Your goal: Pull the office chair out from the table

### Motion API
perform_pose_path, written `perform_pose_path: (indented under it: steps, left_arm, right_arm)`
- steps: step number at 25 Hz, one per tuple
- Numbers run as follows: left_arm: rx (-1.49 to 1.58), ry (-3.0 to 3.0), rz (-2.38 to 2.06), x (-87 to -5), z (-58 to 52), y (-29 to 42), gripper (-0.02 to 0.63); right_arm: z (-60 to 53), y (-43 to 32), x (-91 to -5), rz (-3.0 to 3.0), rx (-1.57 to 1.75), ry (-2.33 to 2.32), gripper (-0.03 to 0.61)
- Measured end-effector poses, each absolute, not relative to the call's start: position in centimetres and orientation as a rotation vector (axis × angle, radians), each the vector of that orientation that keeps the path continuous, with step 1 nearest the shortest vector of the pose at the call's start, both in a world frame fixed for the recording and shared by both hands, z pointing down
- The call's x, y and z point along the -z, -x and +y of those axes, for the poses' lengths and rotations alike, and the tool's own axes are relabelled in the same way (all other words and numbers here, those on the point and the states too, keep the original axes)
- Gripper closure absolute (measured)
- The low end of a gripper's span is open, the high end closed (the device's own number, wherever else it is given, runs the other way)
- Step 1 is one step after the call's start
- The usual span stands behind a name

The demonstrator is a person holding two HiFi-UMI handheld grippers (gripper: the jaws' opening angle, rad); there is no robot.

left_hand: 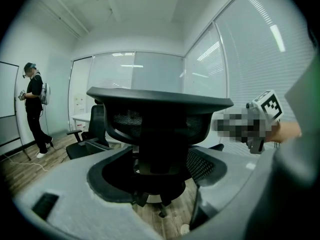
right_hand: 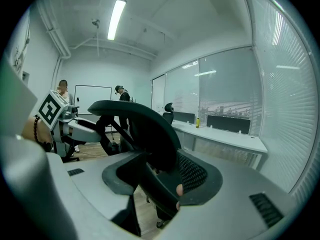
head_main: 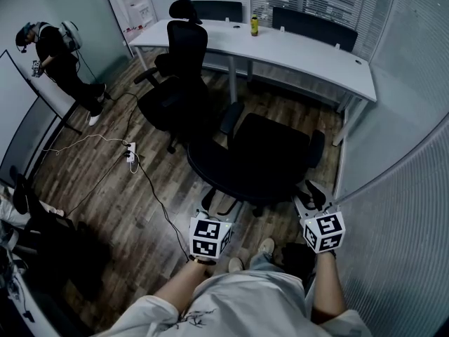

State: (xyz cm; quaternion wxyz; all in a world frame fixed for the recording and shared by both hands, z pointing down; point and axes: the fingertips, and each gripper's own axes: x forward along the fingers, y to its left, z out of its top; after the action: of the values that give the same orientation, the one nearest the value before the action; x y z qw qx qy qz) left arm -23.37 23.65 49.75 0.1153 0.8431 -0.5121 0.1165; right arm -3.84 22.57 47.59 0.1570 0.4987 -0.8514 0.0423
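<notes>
The black office chair [head_main: 270,159] stands on the wood floor, well out from the white table [head_main: 309,55], with its back toward me. My left gripper [head_main: 212,209] is low behind the chair's left rear. In the left gripper view its jaws [left_hand: 155,176] stand open and wide, with the chair's back [left_hand: 160,115] and central spine in line beyond the gap. My right gripper [head_main: 312,196] is at the chair's right rear. In the right gripper view it [right_hand: 157,184] is shut on the edge of the chair's back frame [right_hand: 145,134], which fills the gap.
A second black chair [head_main: 175,83] with a headrest stands left of the table. A yellow bottle [head_main: 254,24] is on the table. A power strip [head_main: 130,153] and cable lie on the floor at left. A person [head_main: 56,55] stands by a whiteboard [head_main: 21,111]. A glass wall [head_main: 400,153] runs close on the right.
</notes>
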Motion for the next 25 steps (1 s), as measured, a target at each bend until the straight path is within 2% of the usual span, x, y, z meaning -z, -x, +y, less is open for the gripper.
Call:
perform_pose_path:
  steps: [9, 11, 12, 15, 18, 21, 25]
  left_arm:
    - [-0.362, -2.502, -1.503, -49.6, 26.0, 24.9, 0.294]
    - [-0.355, -2.516, -1.494, -49.2, 26.8, 25.0, 0.335]
    - [-0.351, -2.524, -1.487, -49.1, 27.1, 25.0, 0.396]
    - [-0.348, -2.543, -1.466, -49.2, 28.3, 24.8, 0.495]
    - [-0.353, -2.552, -1.445, -49.3, 29.3, 24.2, 0.559]
    - [-0.353, -2.563, -1.417, -49.1, 30.2, 23.2, 0.598]
    - [-0.324, -2.565, -1.394, -48.5, 31.2, 21.8, 0.603]
  right_arm:
    - [25.3, 5.2, -47.9, -2.430, -0.136, -1.442, 0.409]
    - [26.2, 5.5, -47.7, -2.429, -0.138, -1.456, 0.435]
    - [26.6, 5.6, -47.6, -2.432, -0.145, -1.464, 0.446]
    - [28.1, 6.3, -47.6, -2.452, -0.169, -1.471, 0.480]
    - [29.4, 6.6, -47.5, -2.464, -0.189, -1.484, 0.530]
    - [30.5, 6.9, -47.3, -2.487, -0.212, -1.480, 0.551]
    - [32.0, 7.1, -47.0, -2.504, -0.228, -1.459, 0.566]
